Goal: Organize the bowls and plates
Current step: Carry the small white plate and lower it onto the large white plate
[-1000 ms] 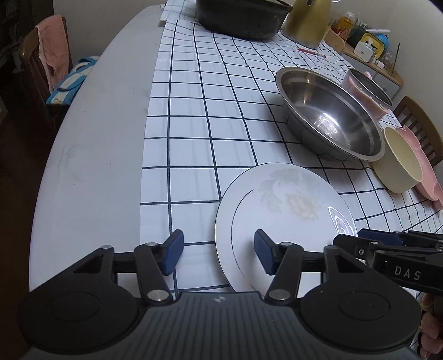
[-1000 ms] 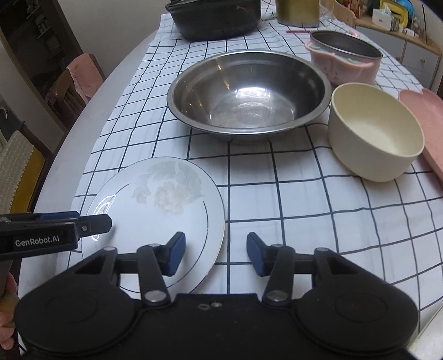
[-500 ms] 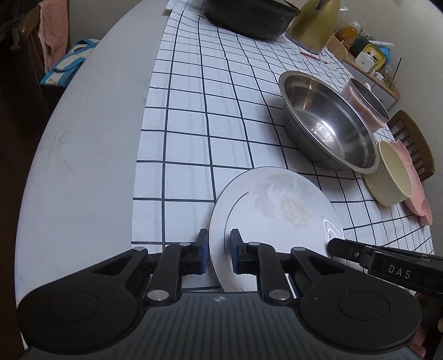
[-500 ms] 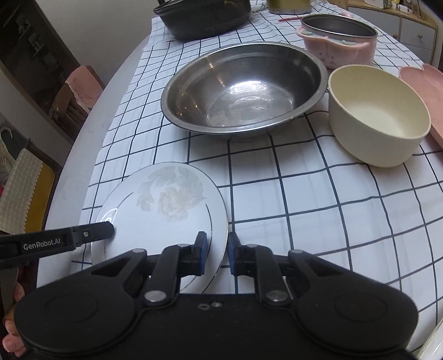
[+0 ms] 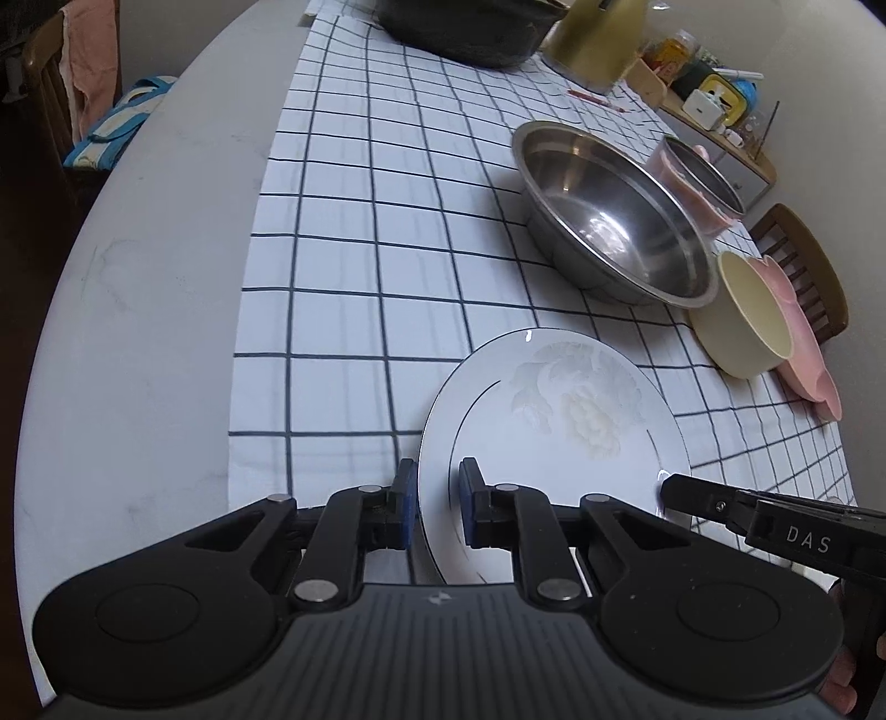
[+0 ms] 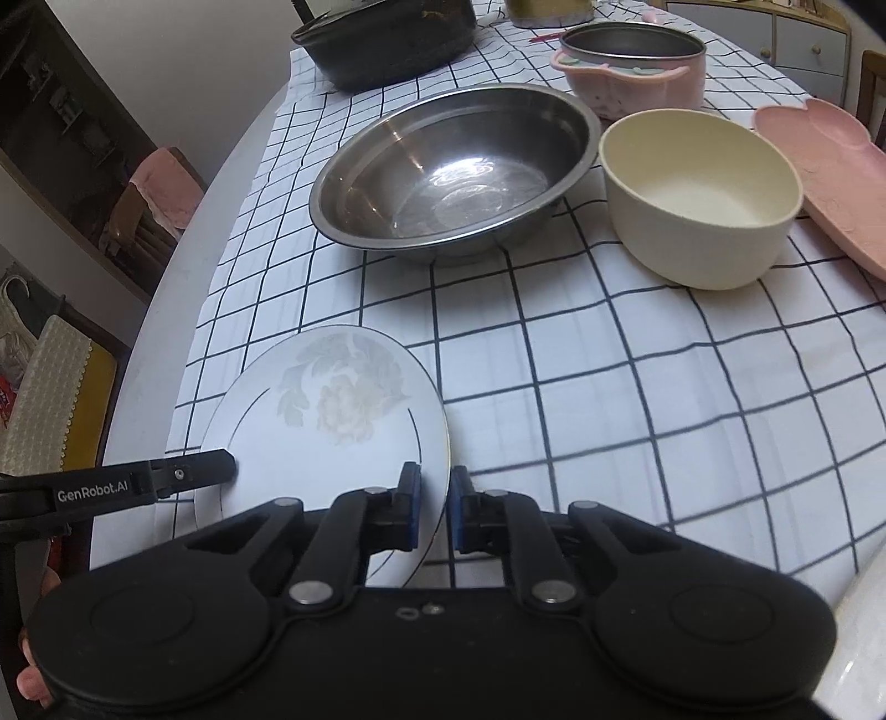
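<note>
A white plate with a pale flower print (image 5: 559, 432) (image 6: 332, 421) is held near the table's front edge, slightly raised above the checked cloth. My left gripper (image 5: 437, 501) is shut on its left rim. My right gripper (image 6: 434, 507) is shut on its right rim. Beyond it stand a large steel bowl (image 5: 609, 210) (image 6: 448, 171), a cream bowl (image 5: 747, 315) (image 6: 698, 194) and a pink tray-like plate (image 5: 803, 354) (image 6: 830, 177).
A pink pot with a steel insert (image 6: 631, 66) and a black pot (image 6: 387, 39) stand at the back. A gold kettle (image 5: 598, 33) is behind them. Bare white table (image 5: 138, 277) lies left of the cloth. Chairs stand around the table.
Both grippers went from open to shut on opposite rims of the flowered plate, and the plate has lifted slightly off the cloth.
</note>
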{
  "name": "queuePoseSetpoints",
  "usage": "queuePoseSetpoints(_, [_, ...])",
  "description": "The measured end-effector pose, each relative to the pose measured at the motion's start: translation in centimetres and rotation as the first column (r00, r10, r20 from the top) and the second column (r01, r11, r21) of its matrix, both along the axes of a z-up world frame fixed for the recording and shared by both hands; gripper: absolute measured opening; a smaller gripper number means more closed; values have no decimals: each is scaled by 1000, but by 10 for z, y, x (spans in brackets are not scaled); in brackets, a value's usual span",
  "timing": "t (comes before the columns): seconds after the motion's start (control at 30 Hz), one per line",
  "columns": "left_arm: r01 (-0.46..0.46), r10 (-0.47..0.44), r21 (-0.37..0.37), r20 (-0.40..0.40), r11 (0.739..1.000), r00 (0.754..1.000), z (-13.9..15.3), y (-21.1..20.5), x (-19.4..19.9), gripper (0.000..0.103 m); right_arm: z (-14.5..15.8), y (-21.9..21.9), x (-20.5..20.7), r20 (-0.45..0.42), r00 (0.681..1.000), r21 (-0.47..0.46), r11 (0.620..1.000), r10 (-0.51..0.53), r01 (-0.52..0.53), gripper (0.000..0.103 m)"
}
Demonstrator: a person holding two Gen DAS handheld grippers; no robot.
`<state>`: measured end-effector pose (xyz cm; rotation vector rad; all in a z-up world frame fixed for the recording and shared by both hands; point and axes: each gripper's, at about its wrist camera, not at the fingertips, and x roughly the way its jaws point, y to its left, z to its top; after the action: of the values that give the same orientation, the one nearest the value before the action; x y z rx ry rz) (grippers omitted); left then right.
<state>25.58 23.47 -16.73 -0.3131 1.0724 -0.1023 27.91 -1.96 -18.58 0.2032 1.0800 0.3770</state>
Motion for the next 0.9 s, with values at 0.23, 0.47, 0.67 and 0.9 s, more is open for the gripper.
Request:
queuePoseSetpoints(0.23, [54, -53, -29, 25, 998, 998, 16, -23, -15, 15, 17, -24, -22, 20, 999, -5, 999, -46, 46, 11])
queuePoseSetpoints(0.47, [131, -128, -36, 58, 991, 990, 37, -59, -27, 15, 37, -59, -48, 35, 993, 2, 994, -112, 112, 11])
queuePoseSetpoints(0.67, [201, -199, -24, 75, 979, 977, 49, -100, -38, 15, 48, -98, -67, 42, 985, 15, 985, -170, 169, 11])
queuePoseSetpoints(0.9, [274, -272, -16, 68, 962, 960, 51, -156, -48, 15, 53, -150, -88, 45, 973, 13, 974, -227, 227, 11])
